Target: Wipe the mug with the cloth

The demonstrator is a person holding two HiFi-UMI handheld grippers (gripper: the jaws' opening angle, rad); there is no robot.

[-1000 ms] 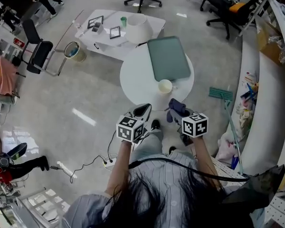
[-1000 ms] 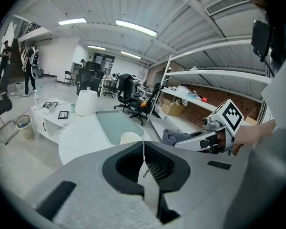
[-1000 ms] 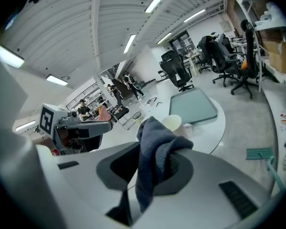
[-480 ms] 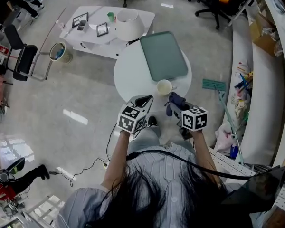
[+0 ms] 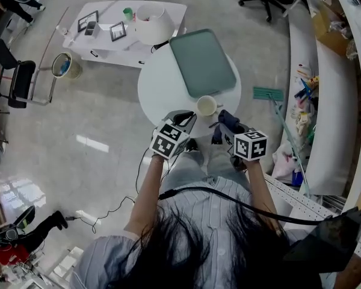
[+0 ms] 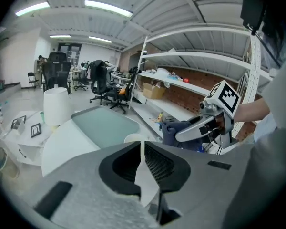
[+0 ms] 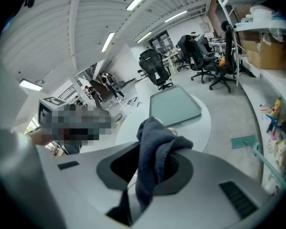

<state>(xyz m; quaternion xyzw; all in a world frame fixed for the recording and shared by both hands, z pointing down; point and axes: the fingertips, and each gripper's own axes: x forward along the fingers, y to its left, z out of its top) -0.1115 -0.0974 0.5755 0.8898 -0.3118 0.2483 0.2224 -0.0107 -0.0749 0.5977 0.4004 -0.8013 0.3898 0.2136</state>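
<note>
A cream mug stands near the front edge of the round white table, just in front of a green tray. My right gripper is shut on a dark blue cloth a little right of the mug, apart from it. In the right gripper view the cloth hangs between the jaws and hides most of the mug. My left gripper is at the mug's front left, shut with nothing in it. In the left gripper view the mug peeks just above the shut gripper.
A low white table with picture frames and a white lampshade-like tub stands behind to the left. Office chairs line the back. A teal broom head lies on the floor at right, beside long shelves. A cable runs on the floor.
Both grippers have moved forward to the table's front edge, closer to the mug. The cloth stays in the right gripper. The head view has shifted toward the table.
</note>
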